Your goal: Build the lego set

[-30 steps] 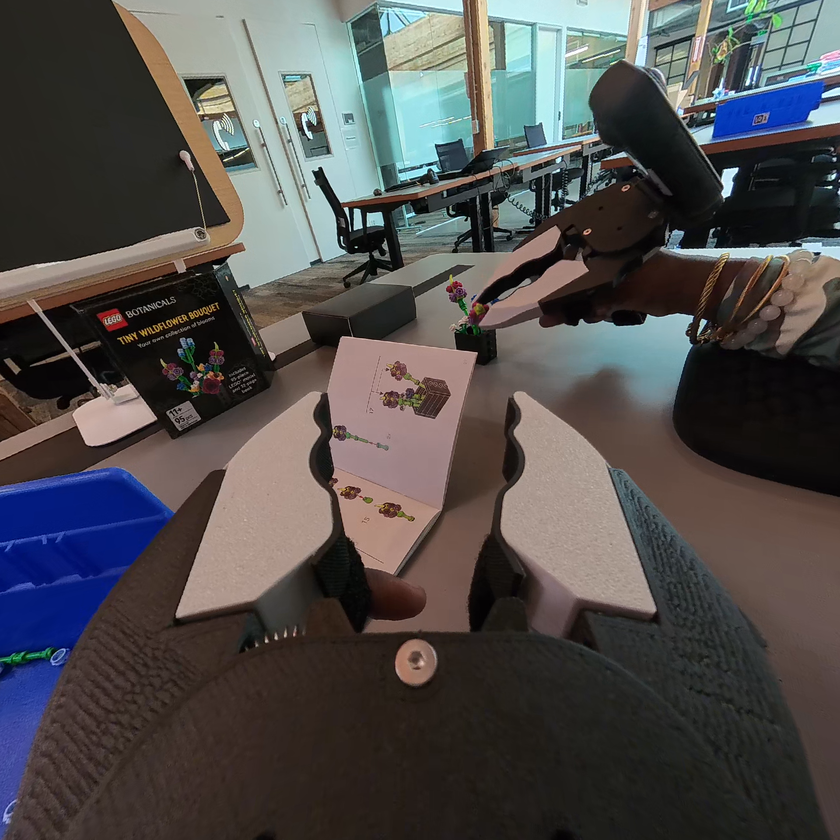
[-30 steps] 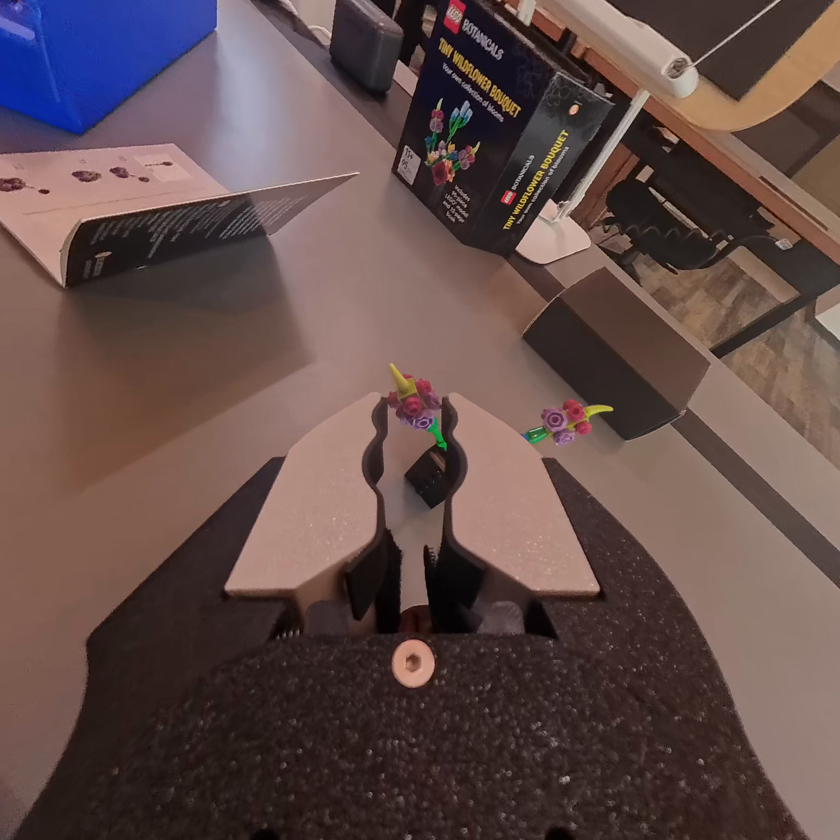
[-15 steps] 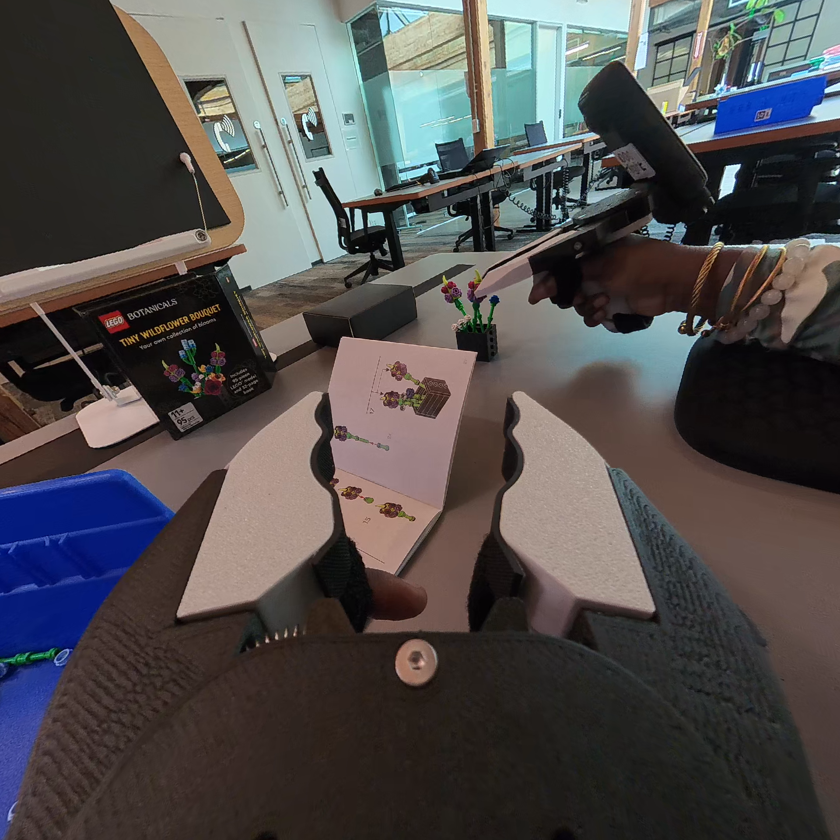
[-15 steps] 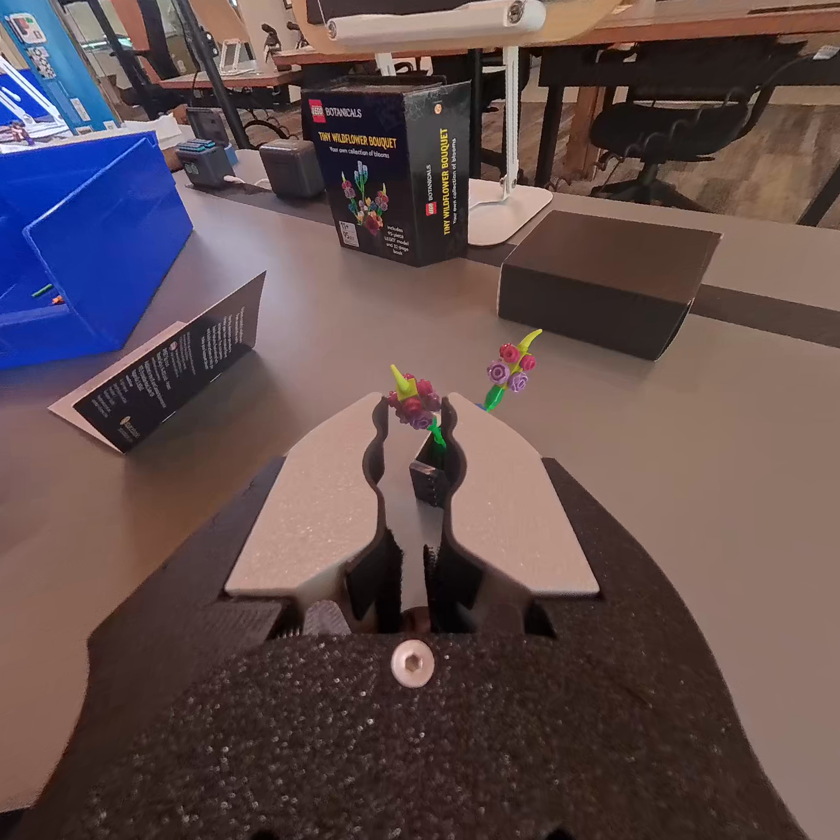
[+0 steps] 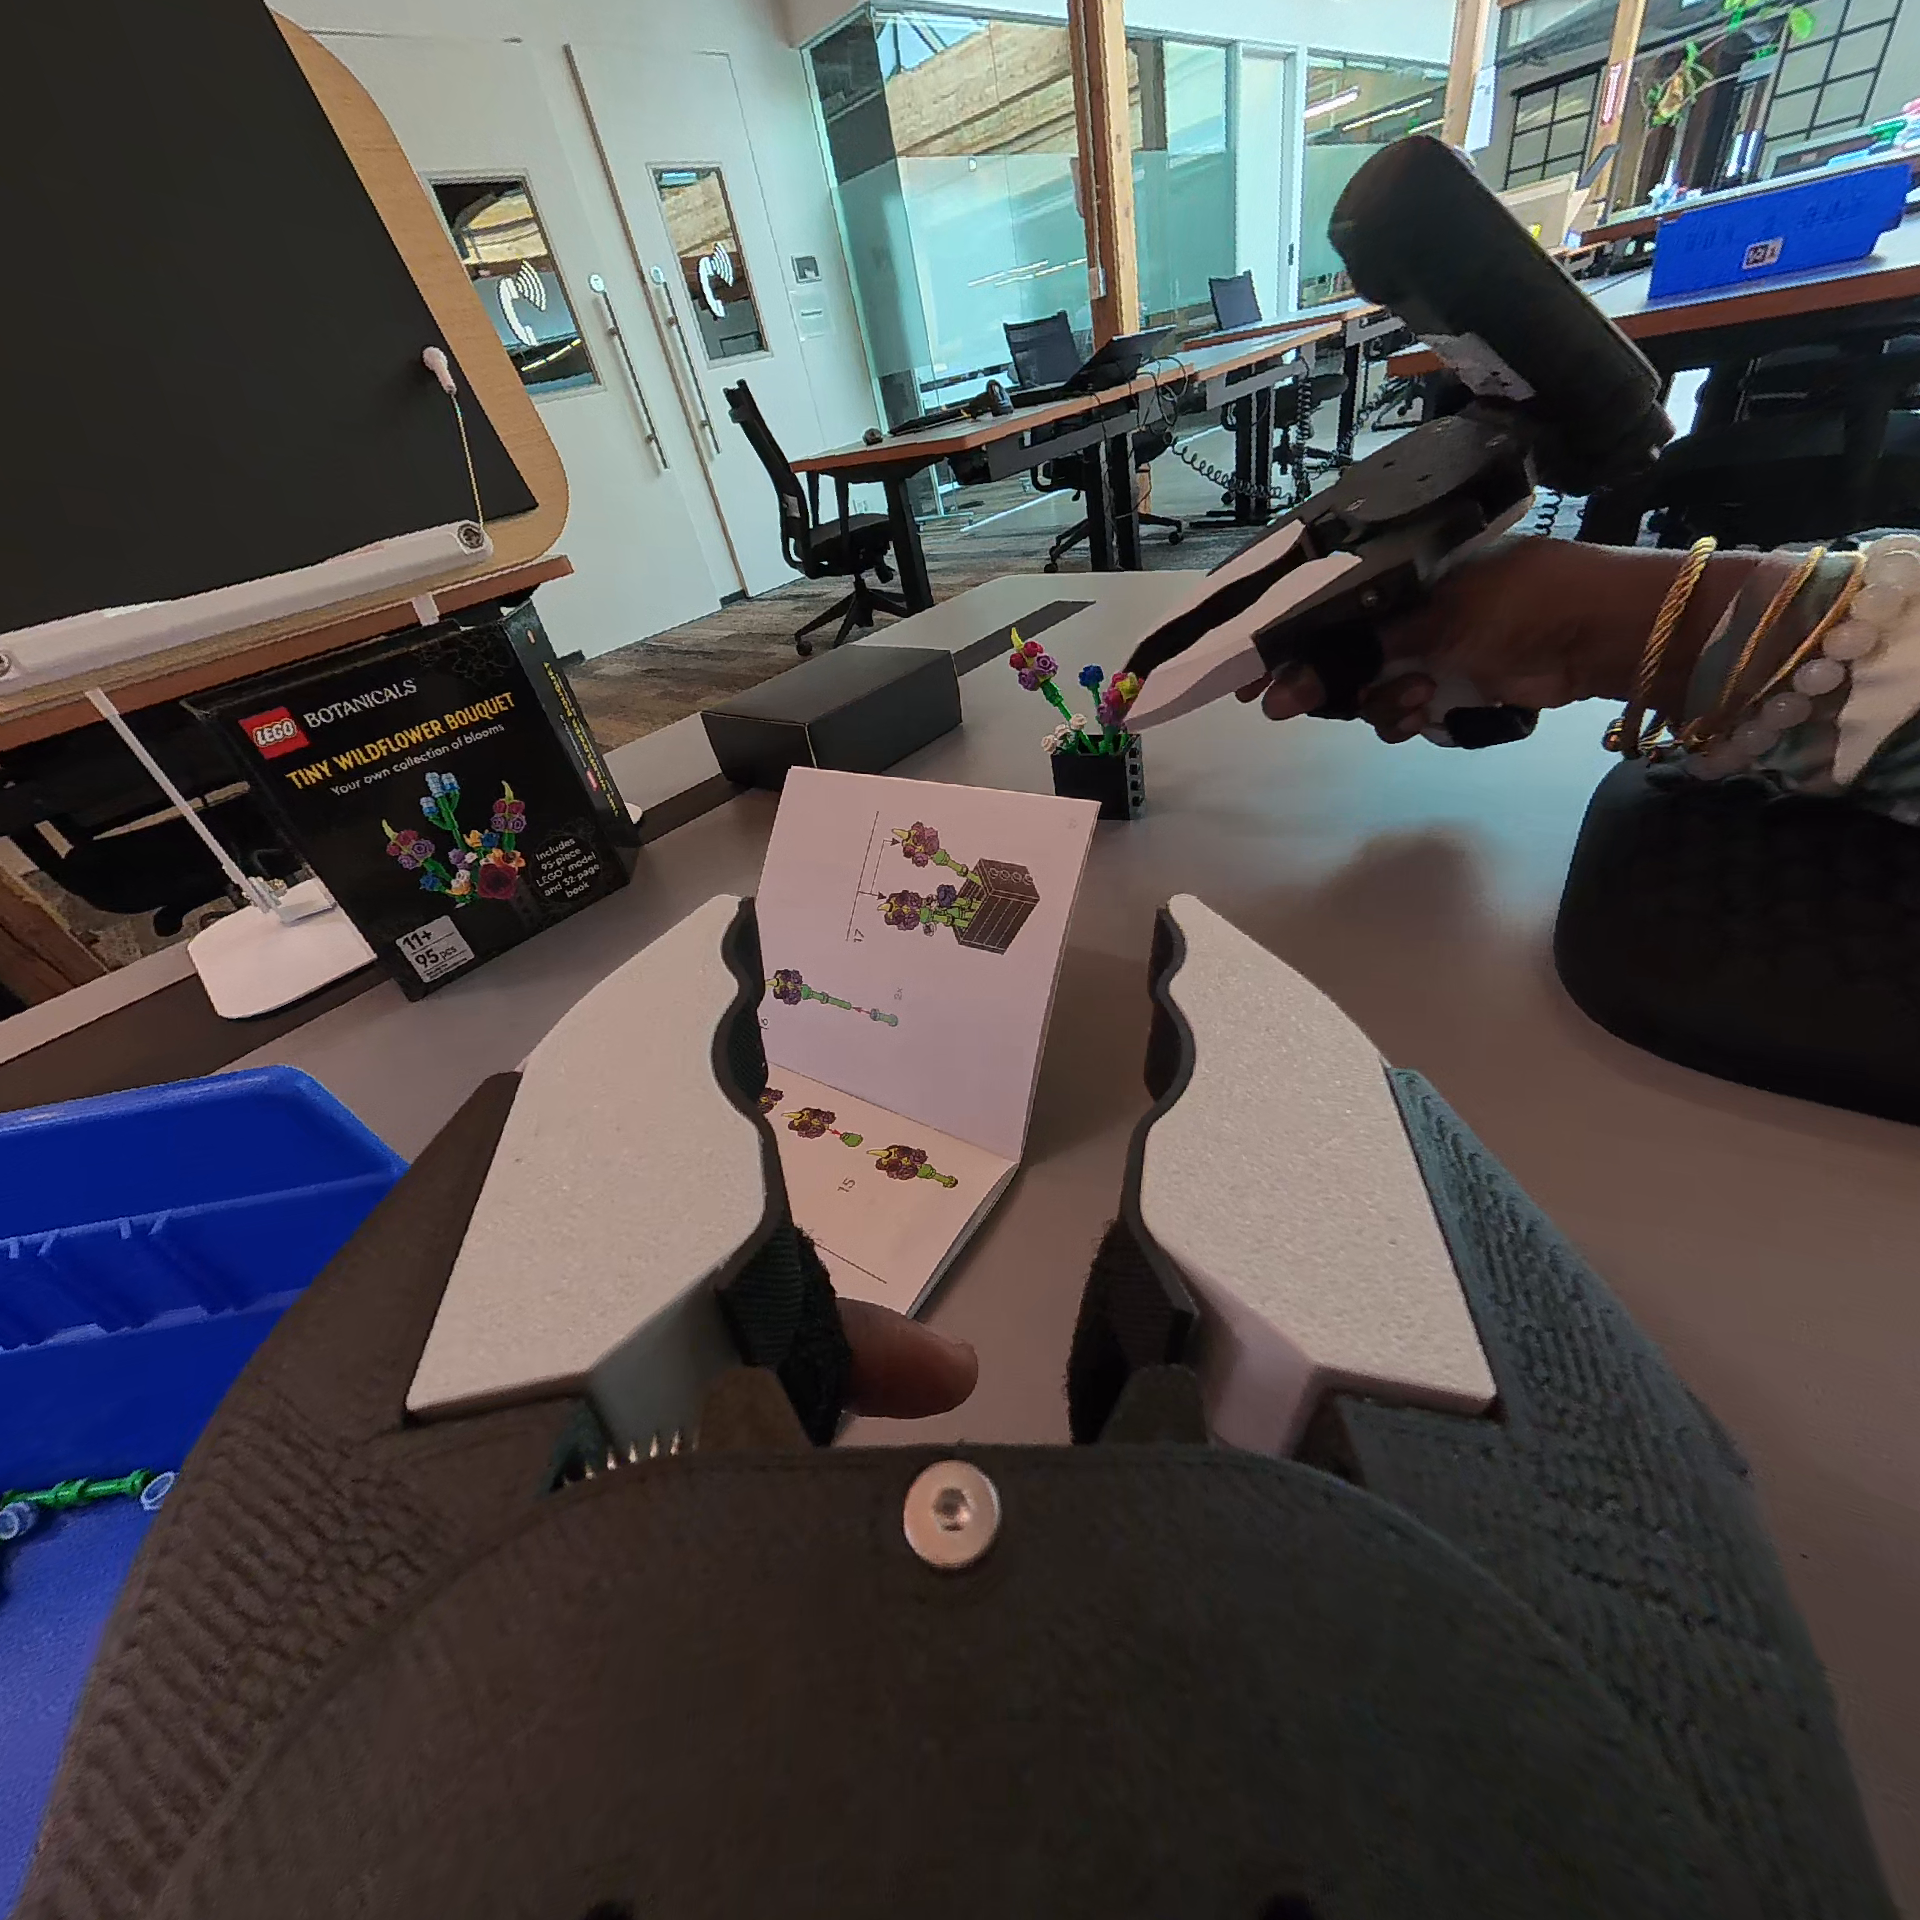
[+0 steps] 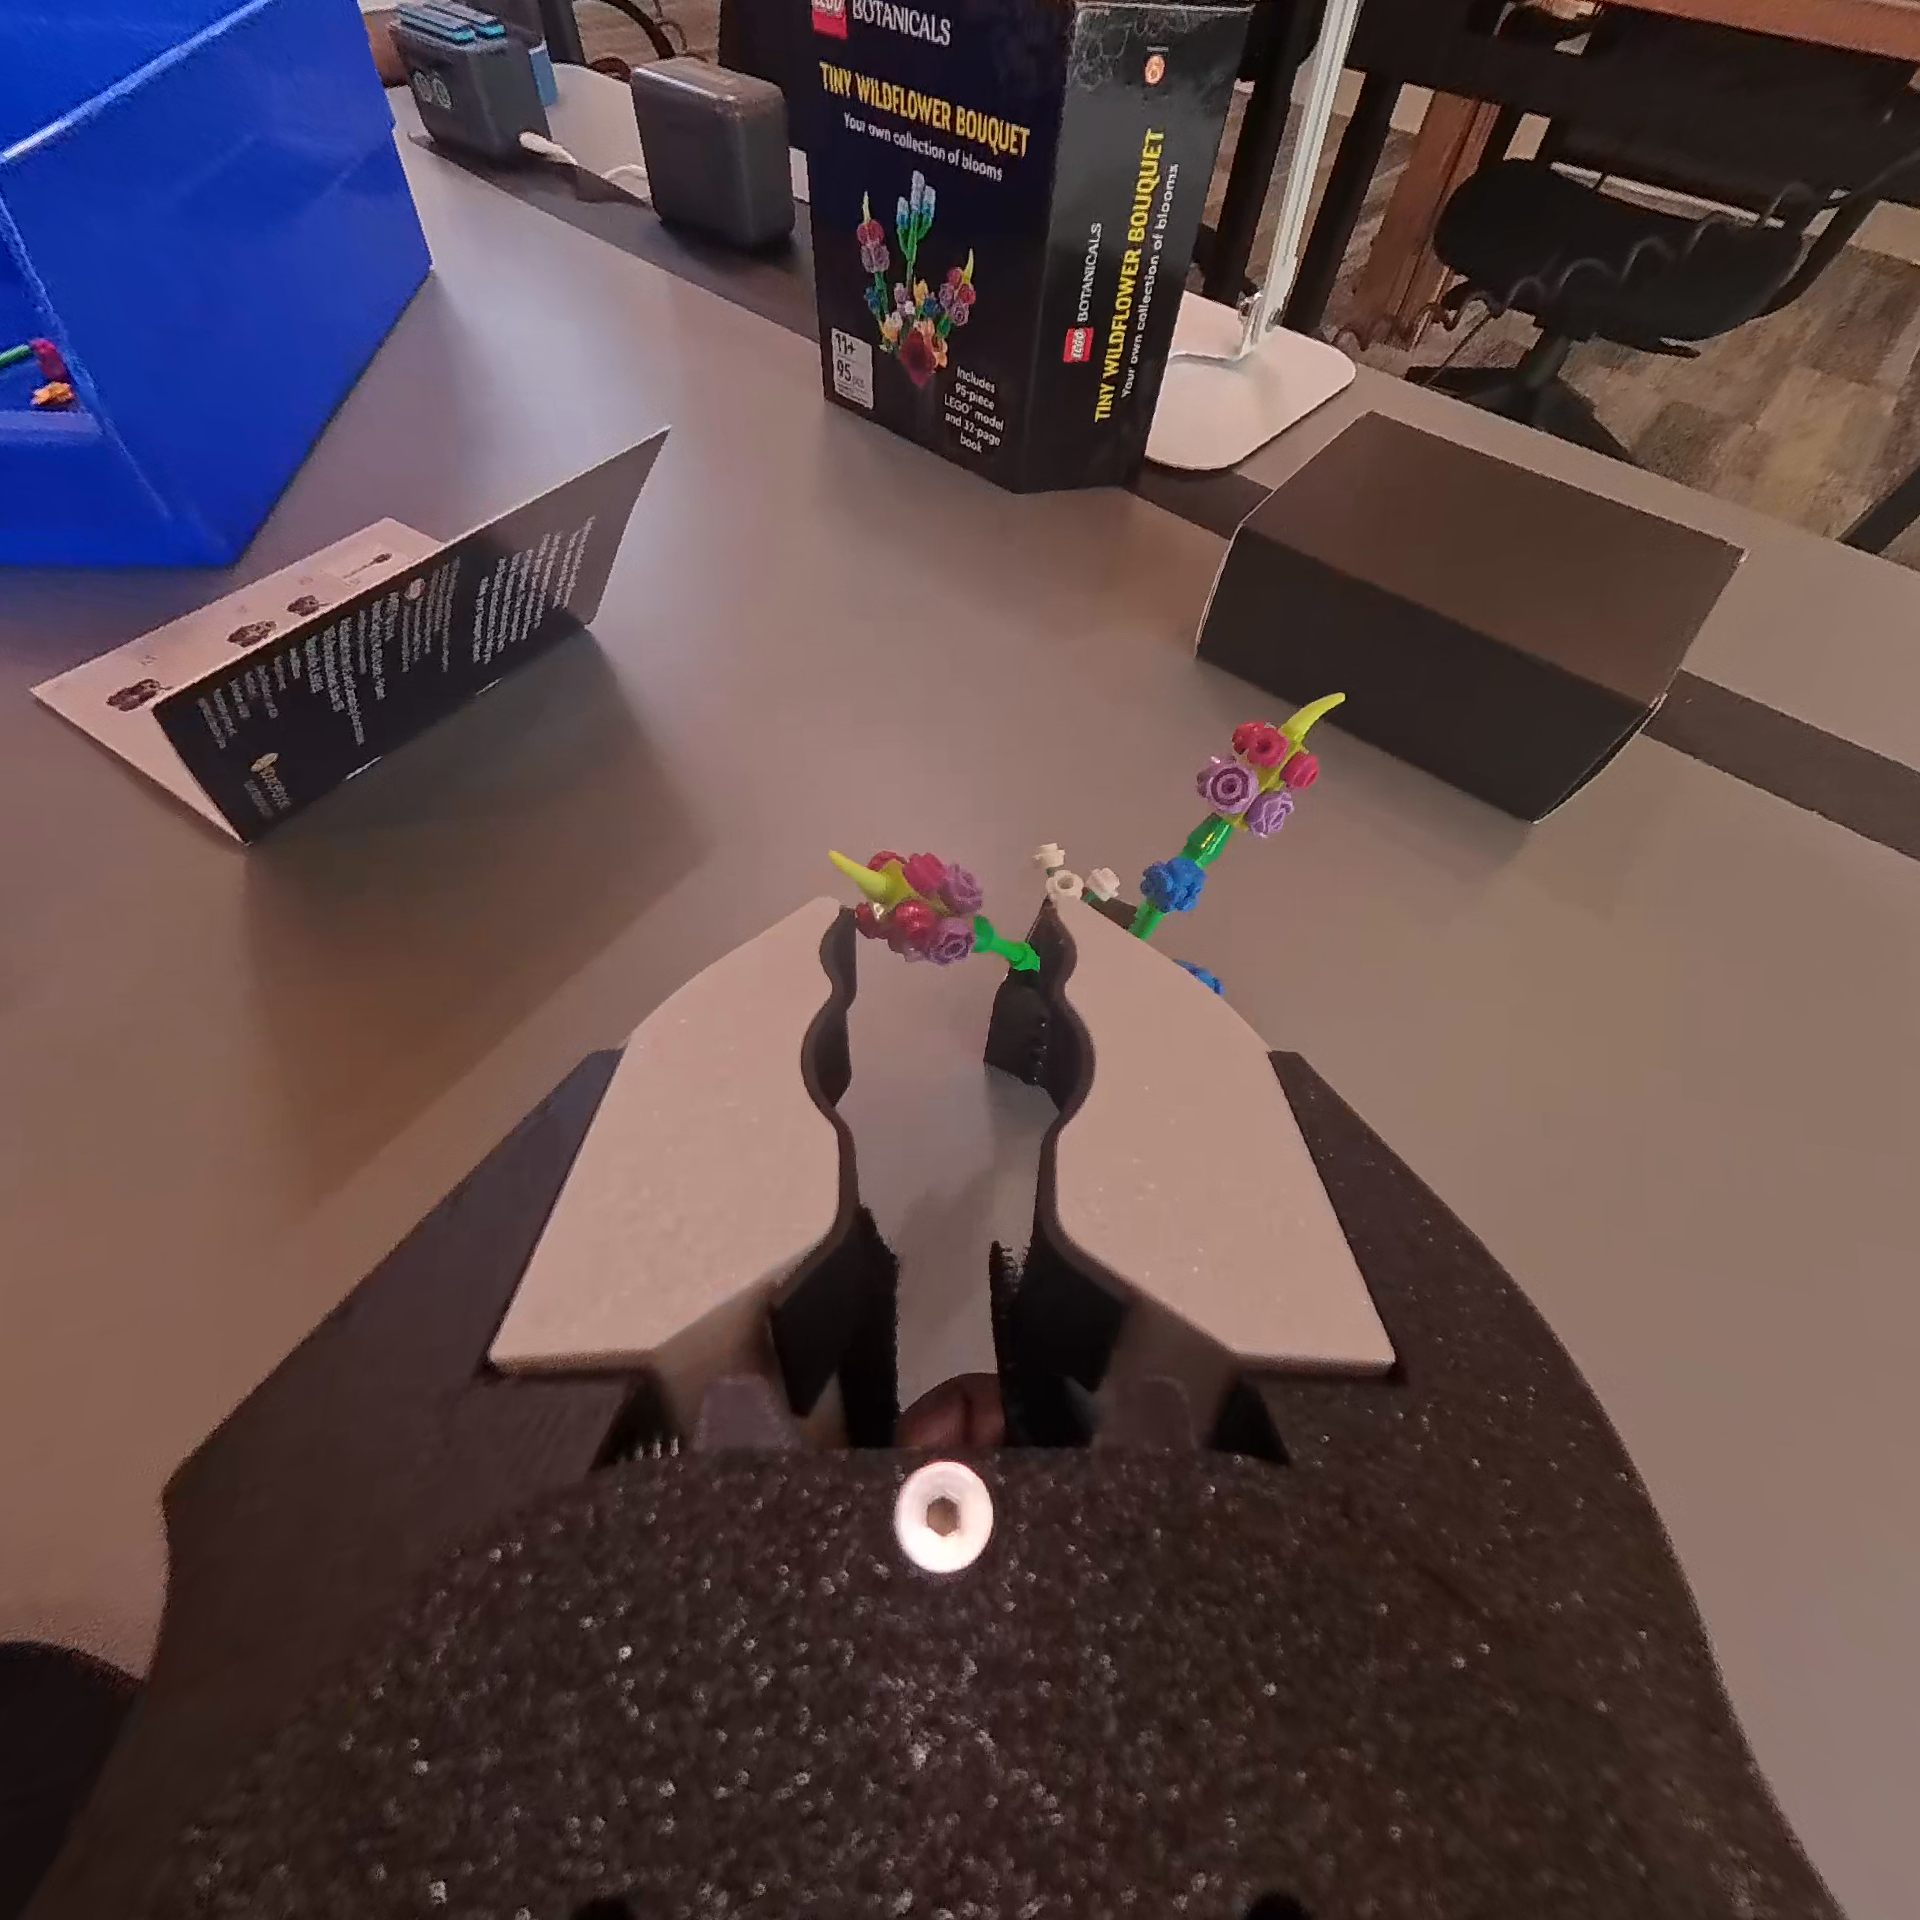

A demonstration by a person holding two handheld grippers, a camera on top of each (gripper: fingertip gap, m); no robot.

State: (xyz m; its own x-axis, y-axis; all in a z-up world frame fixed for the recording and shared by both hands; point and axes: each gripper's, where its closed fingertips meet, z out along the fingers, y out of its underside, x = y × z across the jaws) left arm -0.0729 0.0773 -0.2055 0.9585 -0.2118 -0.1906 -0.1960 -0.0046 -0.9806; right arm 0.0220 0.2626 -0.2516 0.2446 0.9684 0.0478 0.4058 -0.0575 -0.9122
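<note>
Between the fingertips of the right gripper [image 6: 940, 920] lies a red-and-purple flower stem [image 6: 935, 909], its long axis crosswise, green end toward the black brick pot [image 6: 1023, 1023] just right; jaws narrowly parted, grip uncertain; the left gripper [image 5: 951, 940], wide and empty, is farther, near the instruction booklet [image 5: 940, 997].

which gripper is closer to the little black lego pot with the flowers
Right. The right gripper has its tips right at the black pot, among the flower stems. The left gripper hangs open well short of it, with the instruction booklet in between.
</note>
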